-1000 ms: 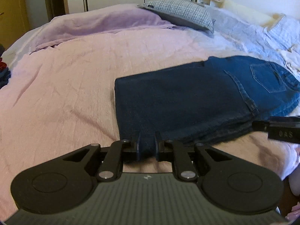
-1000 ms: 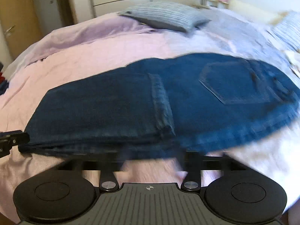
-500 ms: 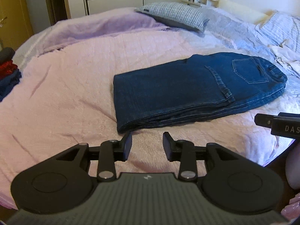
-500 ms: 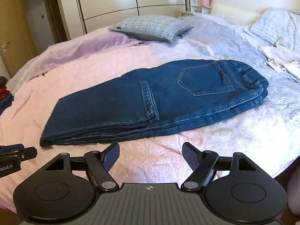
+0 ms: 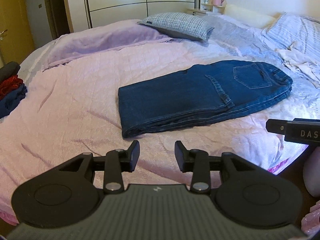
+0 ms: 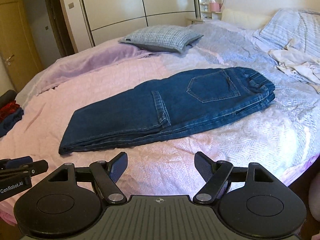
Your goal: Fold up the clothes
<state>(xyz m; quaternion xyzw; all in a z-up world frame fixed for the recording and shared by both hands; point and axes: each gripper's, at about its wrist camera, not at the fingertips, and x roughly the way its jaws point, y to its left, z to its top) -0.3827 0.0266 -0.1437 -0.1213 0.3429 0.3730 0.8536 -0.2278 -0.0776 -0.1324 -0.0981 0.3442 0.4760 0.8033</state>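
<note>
A pair of dark blue jeans lies folded flat on the pink bedspread, back pocket up, waistband to the right. It also shows in the right wrist view. My left gripper is open and empty, hovering just short of the jeans' near left corner. My right gripper is open wide and empty, held back from the jeans' near edge. The right gripper's side shows at the right of the left wrist view; the left gripper's side shows at the lower left of the right wrist view.
A checked pillow lies at the far side of the bed. Crumpled white clothes lie at the right. A pile of red and dark clothes sits at the left edge. Wardrobe doors stand behind.
Both grippers let go of the jeans' near edge, opened and drew back toward me and upward. The jeans stay folded on the bed.
</note>
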